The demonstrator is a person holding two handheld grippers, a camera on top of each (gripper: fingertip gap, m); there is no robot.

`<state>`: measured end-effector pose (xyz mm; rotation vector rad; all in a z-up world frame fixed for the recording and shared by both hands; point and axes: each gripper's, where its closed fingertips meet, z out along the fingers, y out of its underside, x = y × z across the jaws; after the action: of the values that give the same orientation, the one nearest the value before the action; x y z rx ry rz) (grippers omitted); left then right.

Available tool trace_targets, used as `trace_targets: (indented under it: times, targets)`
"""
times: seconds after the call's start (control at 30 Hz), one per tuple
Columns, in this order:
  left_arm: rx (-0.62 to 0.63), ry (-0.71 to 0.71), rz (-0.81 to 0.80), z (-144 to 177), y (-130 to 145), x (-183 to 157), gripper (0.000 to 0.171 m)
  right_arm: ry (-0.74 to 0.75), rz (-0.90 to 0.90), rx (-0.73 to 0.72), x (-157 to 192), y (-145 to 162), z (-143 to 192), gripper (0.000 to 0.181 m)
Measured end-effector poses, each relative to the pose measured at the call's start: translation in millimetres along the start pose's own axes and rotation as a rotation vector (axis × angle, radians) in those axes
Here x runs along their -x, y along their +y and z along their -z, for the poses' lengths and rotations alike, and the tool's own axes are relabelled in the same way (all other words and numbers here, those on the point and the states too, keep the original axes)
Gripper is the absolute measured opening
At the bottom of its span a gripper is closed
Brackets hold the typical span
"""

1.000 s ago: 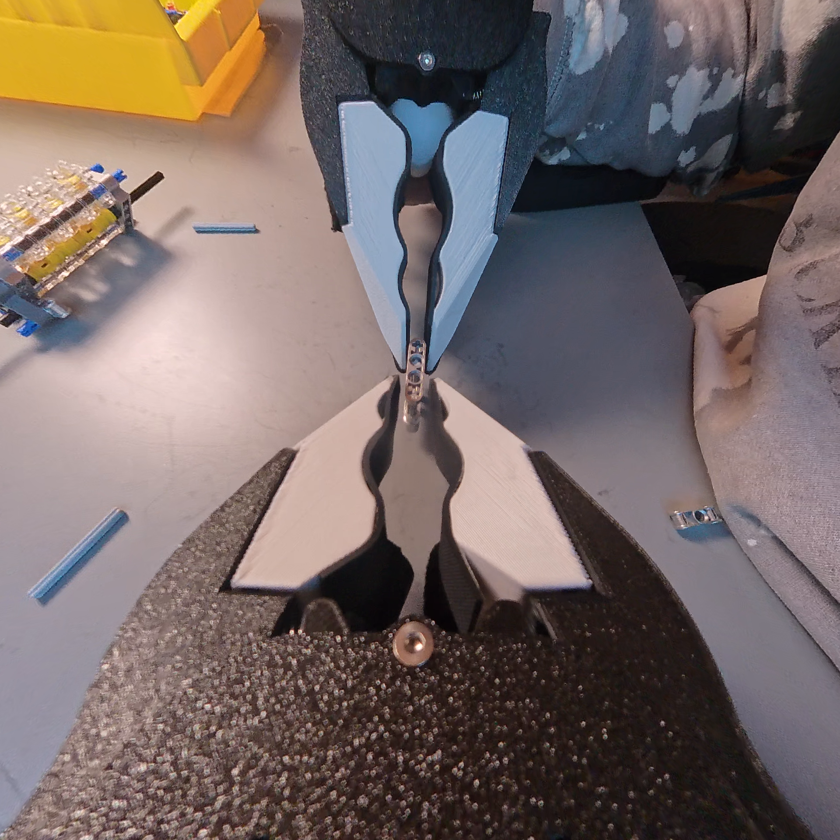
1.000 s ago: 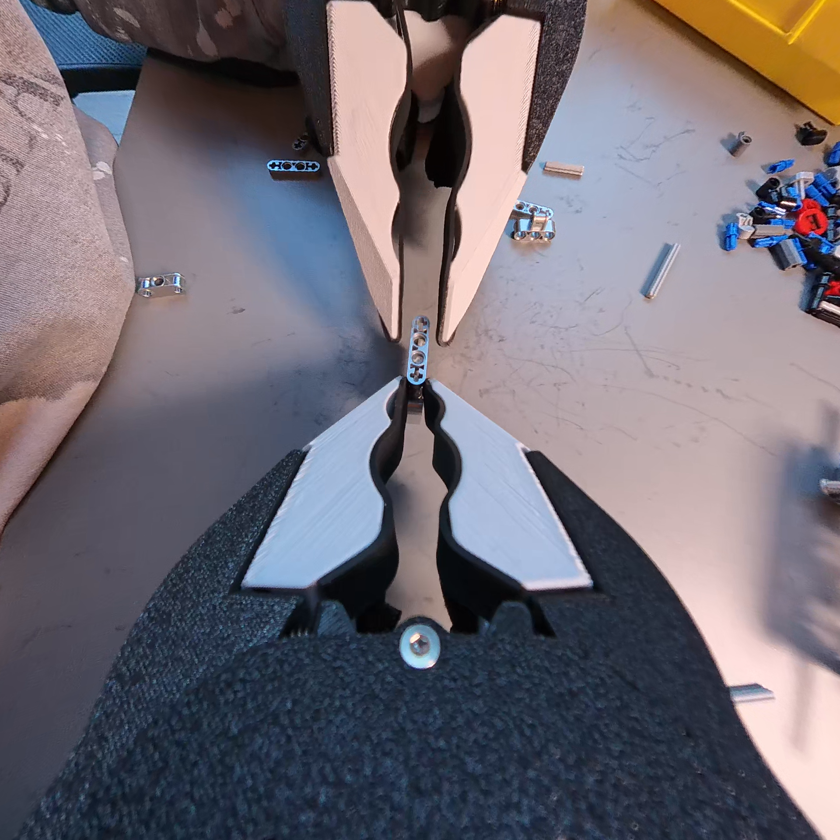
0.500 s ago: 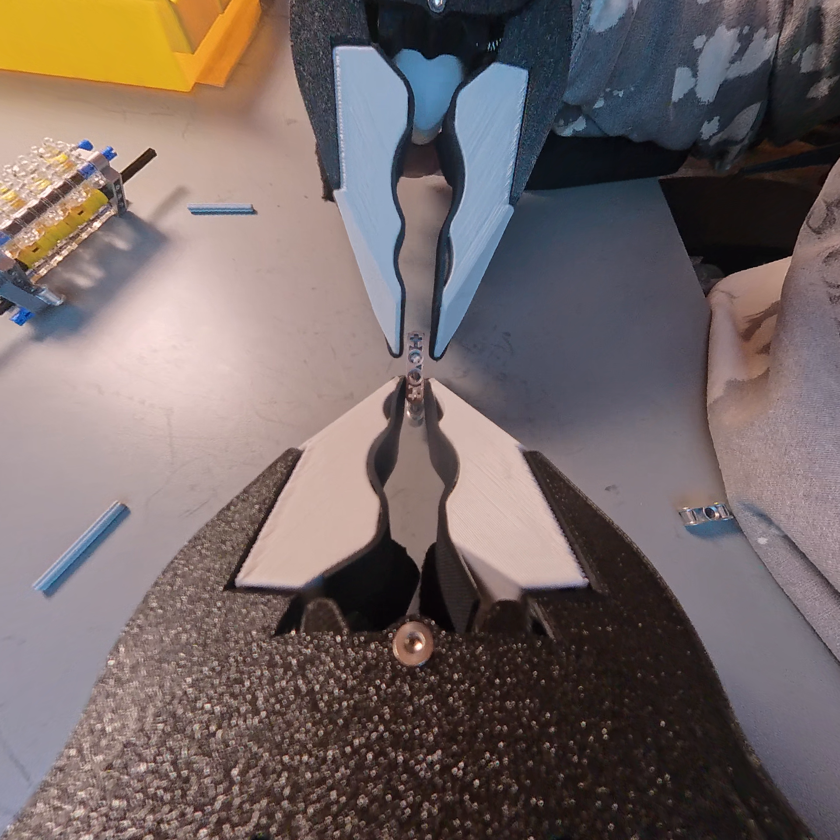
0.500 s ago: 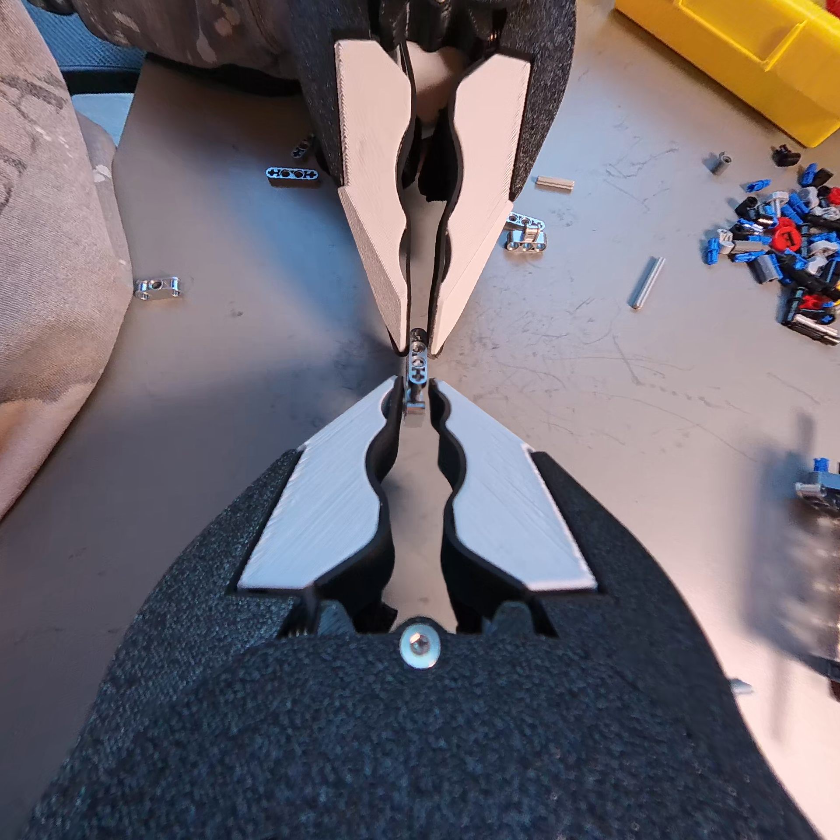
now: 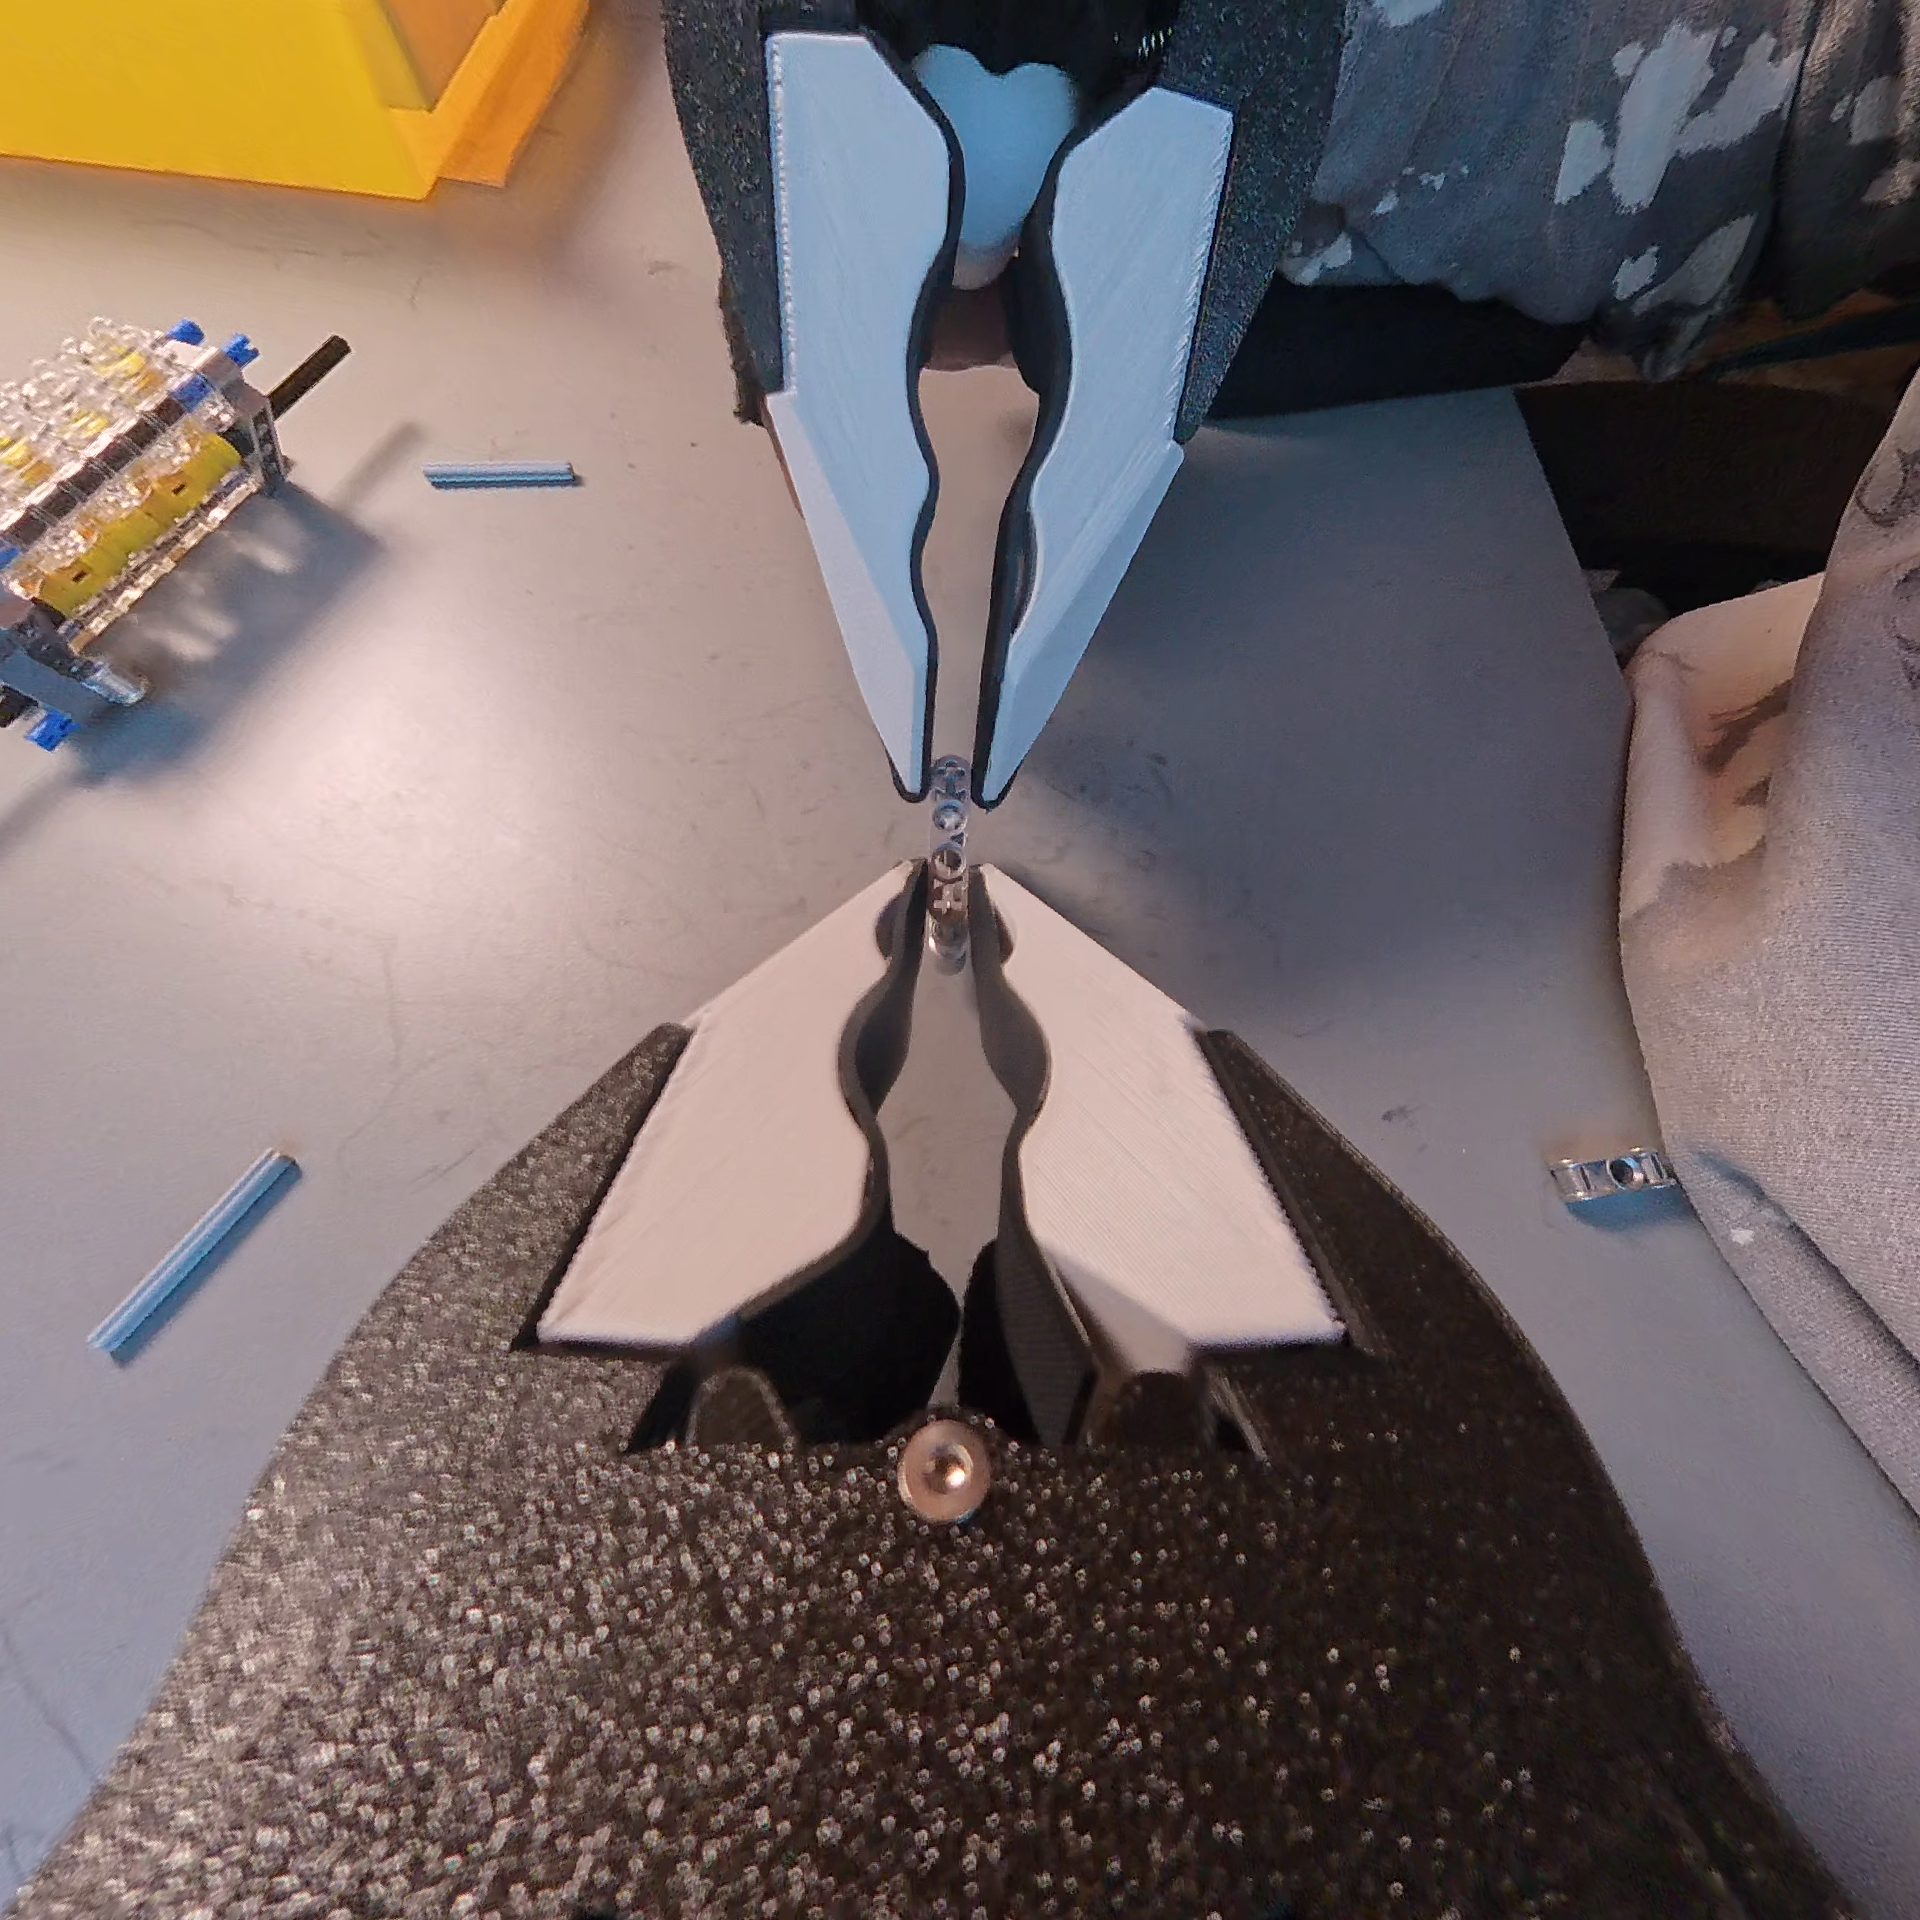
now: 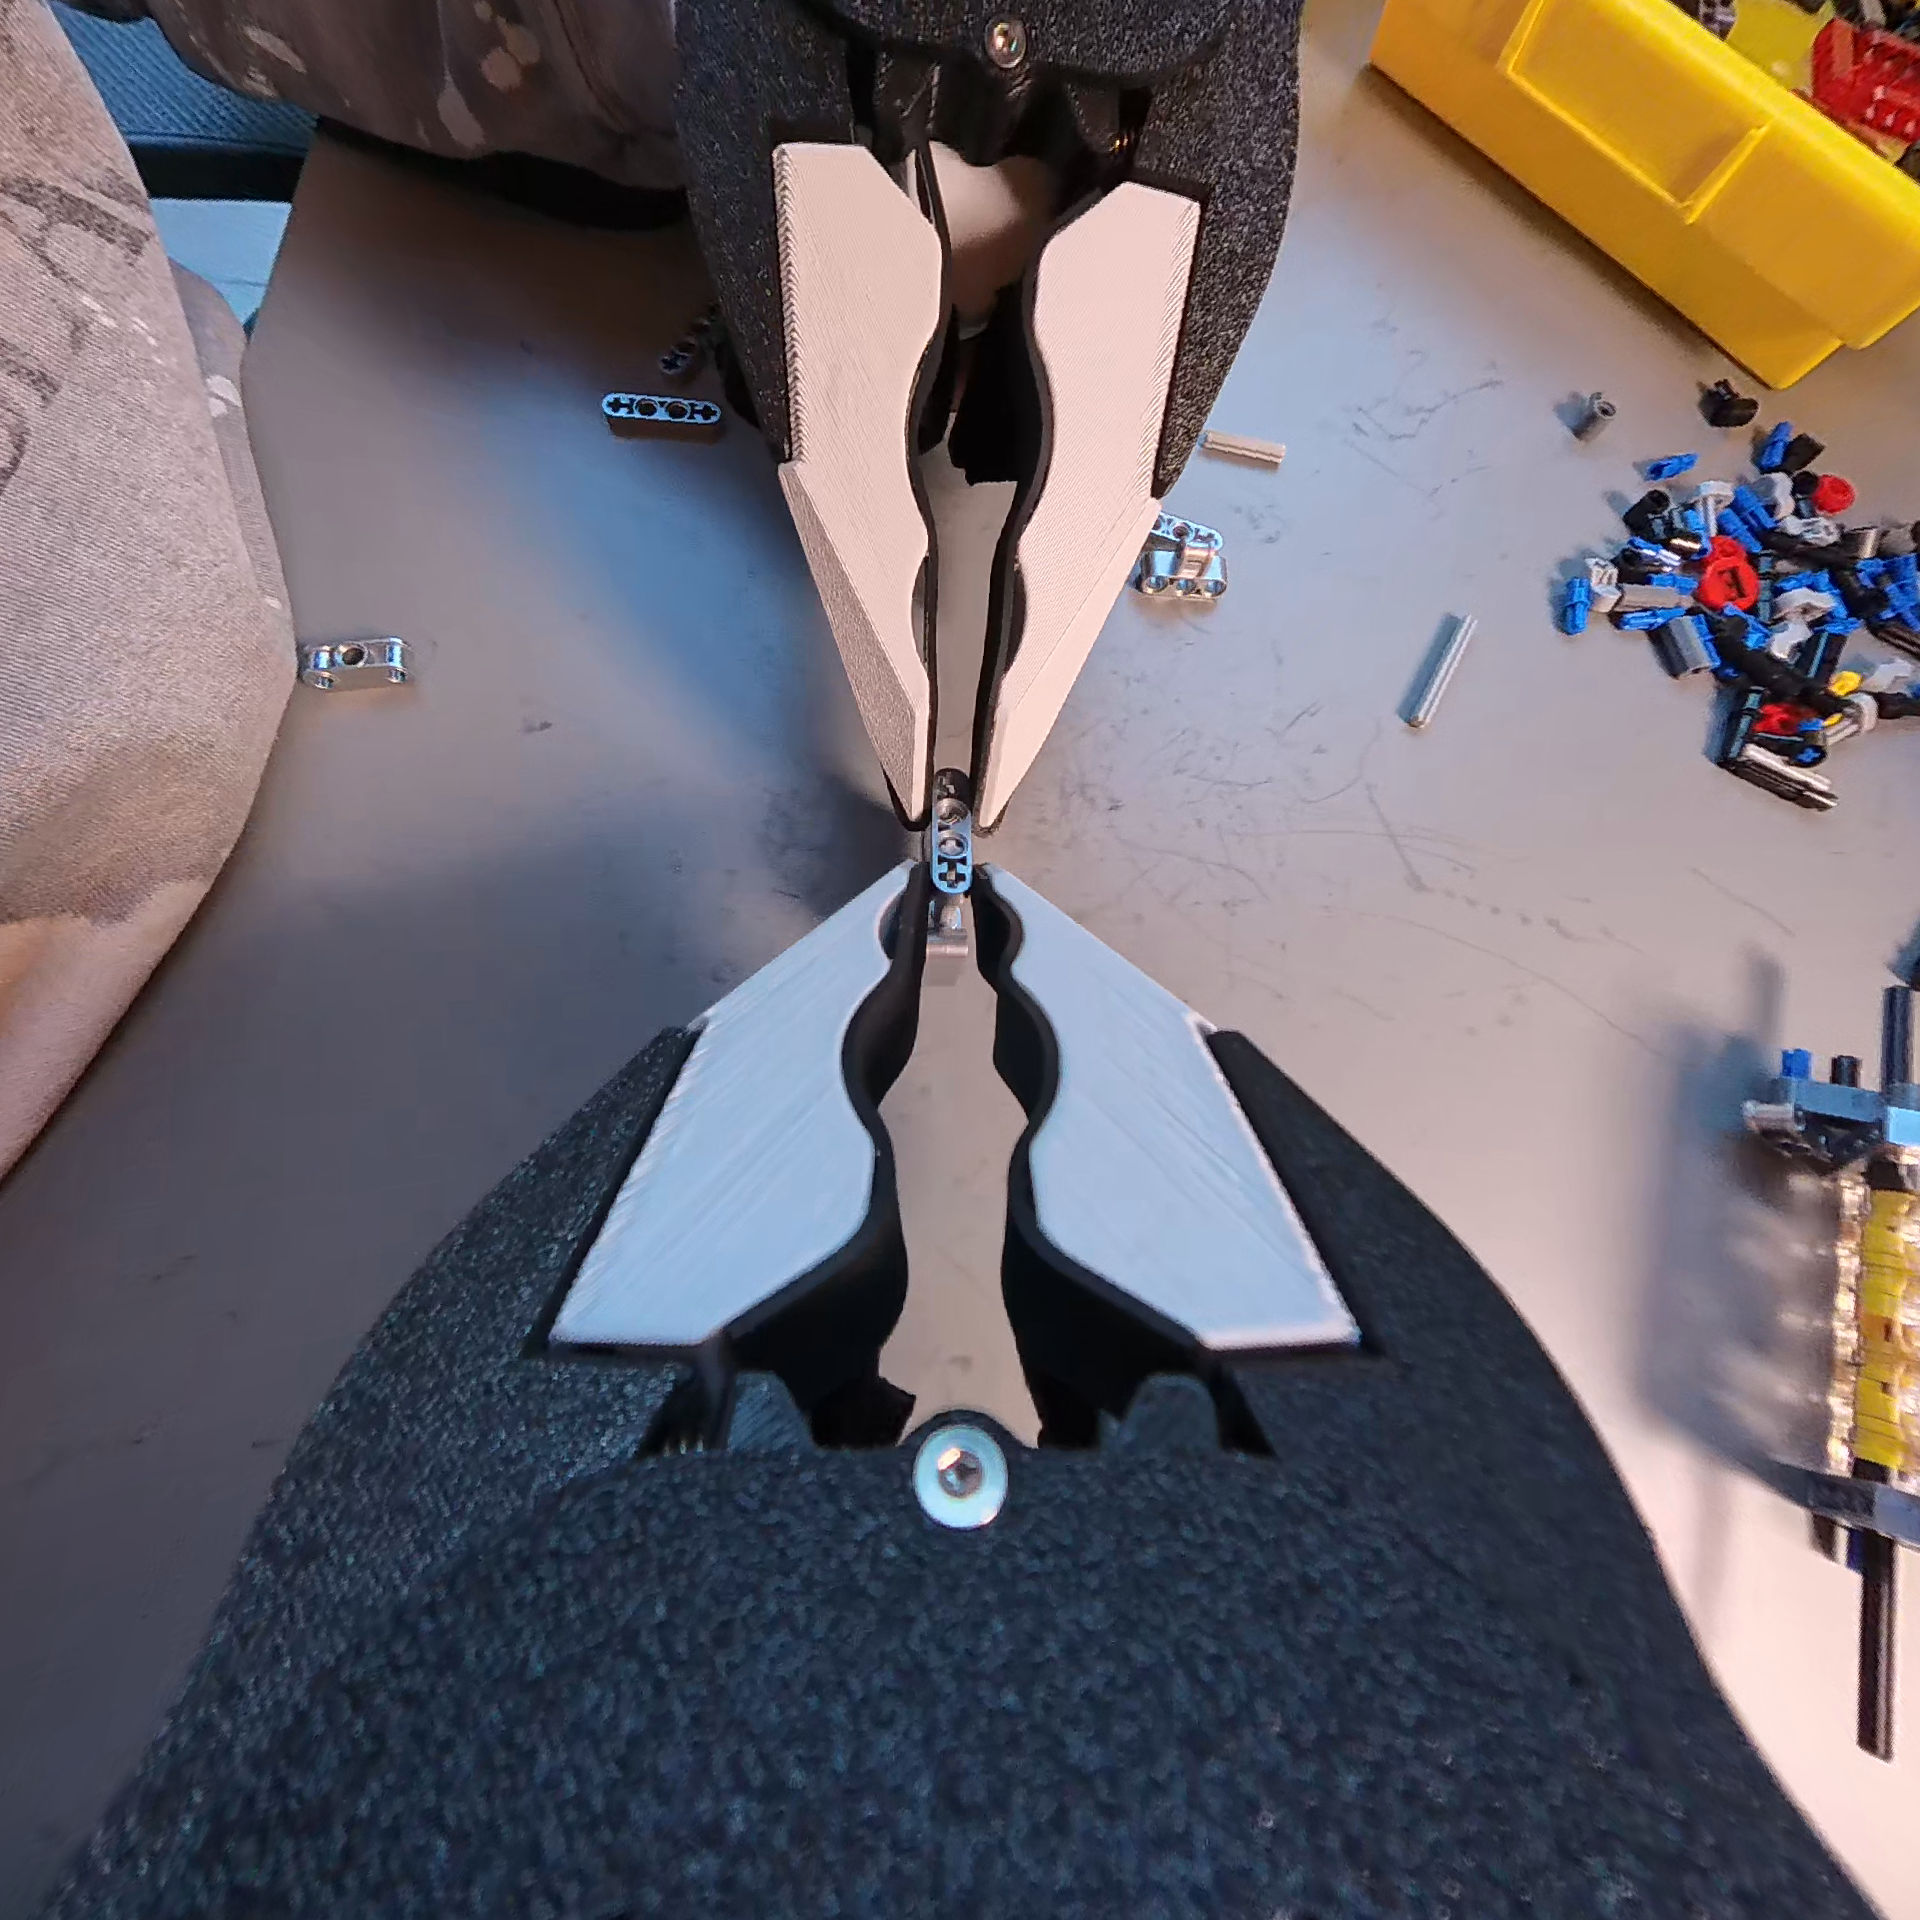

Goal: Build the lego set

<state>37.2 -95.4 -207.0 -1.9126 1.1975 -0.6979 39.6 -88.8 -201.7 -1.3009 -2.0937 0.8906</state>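
Note:
My two grippers meet tip to tip above a grey table (image 5: 520, 935). A thin grey beam with holes (image 5: 948, 831) spans the short gap between them. In the left wrist view my left gripper (image 5: 950, 885) is shut on the beam's near end, and the right gripper's tips close on its far end. In the right wrist view my right gripper (image 6: 950, 883) is shut on the near end of the beam (image 6: 951, 857). A small light grey part (image 6: 948, 940) sits just behind it between the fingers. The left gripper (image 6: 951, 805) pinches the far end.
A yellow bin (image 6: 1662, 177) stands at the back, with a pile of small blue, black and red parts (image 6: 1766, 613) nearby. A clear-and-yellow brick model (image 5: 114, 488) stands to one side. Blue axles (image 5: 192, 1252), a grey connector (image 5: 1610, 1174) and a spare beam (image 6: 660, 408) lie loose. A person's grey clothing (image 5: 1787, 935) is at the table's edge. Only a small space, under 4 cm, lies between the two pairs of fingers.
The grippers have drawn closer together, so less of the beam shows between their tips. The left gripper's tips have narrowed on its end. Both cameras have shifted slightly.

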Motion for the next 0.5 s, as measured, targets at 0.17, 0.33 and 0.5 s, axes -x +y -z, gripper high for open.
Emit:
trace_targets:
  times: [0.17, 0.33, 0.5]
  targets:
    - [0.013, -0.009, -0.007, -0.1, 0.5, 0.7, 0.005, 0.012, 0.005, -0.009, -0.8, -2.8, 1.7, 0.008]
    - [0.01, -0.001, -0.002, -0.5, 0.4, -0.2, 0.005, 0.009, 0.007, -0.005, 0.4, -3.0, 0.9, 0.006]
    - [0.003, -0.001, 0.001, -1.0, -0.4, -0.2, 0.005, 0.0, -0.006, 0.004, 1.1, -0.2, 0.6, 0.006]
